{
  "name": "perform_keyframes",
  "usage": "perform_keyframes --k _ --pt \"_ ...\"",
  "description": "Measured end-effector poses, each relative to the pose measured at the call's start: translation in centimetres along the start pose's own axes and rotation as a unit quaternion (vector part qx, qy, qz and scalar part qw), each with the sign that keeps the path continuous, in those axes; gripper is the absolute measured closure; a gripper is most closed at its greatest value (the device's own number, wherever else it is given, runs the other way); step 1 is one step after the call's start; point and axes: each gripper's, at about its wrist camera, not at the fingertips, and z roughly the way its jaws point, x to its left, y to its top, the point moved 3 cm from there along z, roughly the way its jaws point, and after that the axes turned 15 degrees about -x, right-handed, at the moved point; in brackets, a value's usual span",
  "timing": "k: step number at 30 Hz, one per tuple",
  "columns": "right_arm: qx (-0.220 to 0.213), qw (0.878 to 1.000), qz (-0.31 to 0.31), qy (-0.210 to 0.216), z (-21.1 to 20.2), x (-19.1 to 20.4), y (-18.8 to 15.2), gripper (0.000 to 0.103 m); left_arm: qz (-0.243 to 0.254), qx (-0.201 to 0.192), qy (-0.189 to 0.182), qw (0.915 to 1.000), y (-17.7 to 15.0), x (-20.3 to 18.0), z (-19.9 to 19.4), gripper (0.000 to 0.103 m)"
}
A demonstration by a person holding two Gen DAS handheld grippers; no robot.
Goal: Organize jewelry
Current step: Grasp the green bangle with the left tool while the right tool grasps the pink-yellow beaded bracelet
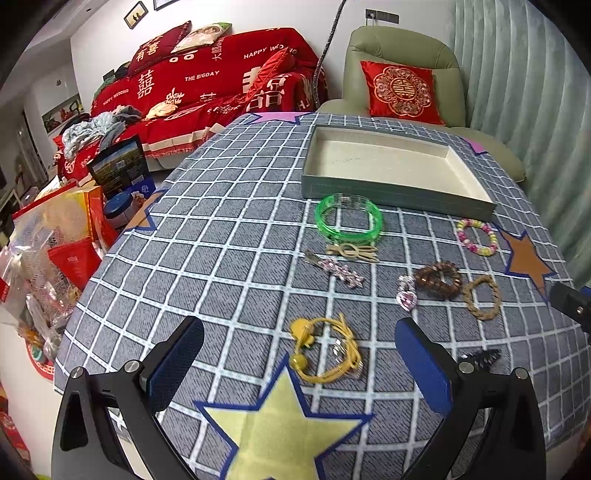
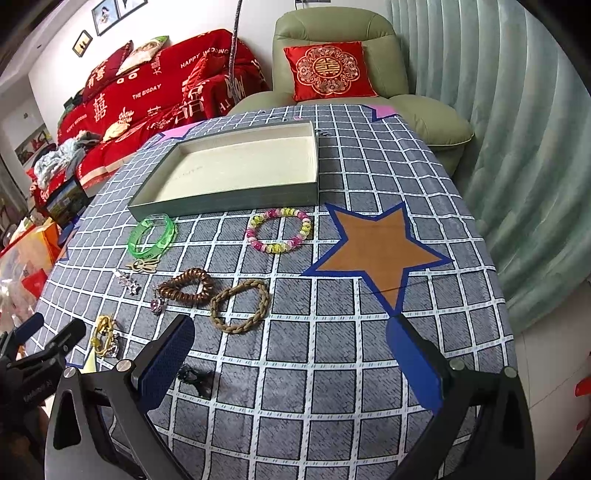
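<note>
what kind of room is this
Most likely a home living room, dressed for a wedding: a sofa under a red wedding throw, a green recliner with a red cushion, and framed pictures on the wall.

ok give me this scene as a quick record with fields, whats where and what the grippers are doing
surface: table with checked cloth
tray: open tray, nothing in it, at far side
near tray: green bangle, beaded bracelet
mid table: brown coil tie, braided tie, touching each other
in front of left gripper: yellow hair tie
left gripper: open, holding nothing
right gripper: open, holding nothing
progress: no jewelry in tray yet
</note>
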Motion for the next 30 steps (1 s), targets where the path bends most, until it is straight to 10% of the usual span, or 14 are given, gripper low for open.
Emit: perform_keyframes --k 18,30 --pt "0.078 0.997 -0.005 -0.009 11.1 -2.3 4.3 0.001 -0.019 0.063 -0.039 0.9971 5.6 -0.4 12.1 0.0" --pt "0.094 0.994 -0.06 -0.018 15.2 -0.2 3.9 0.022 0.012 0.1 -0.057 0.9932 5.0 -2.8 16.4 0.016"
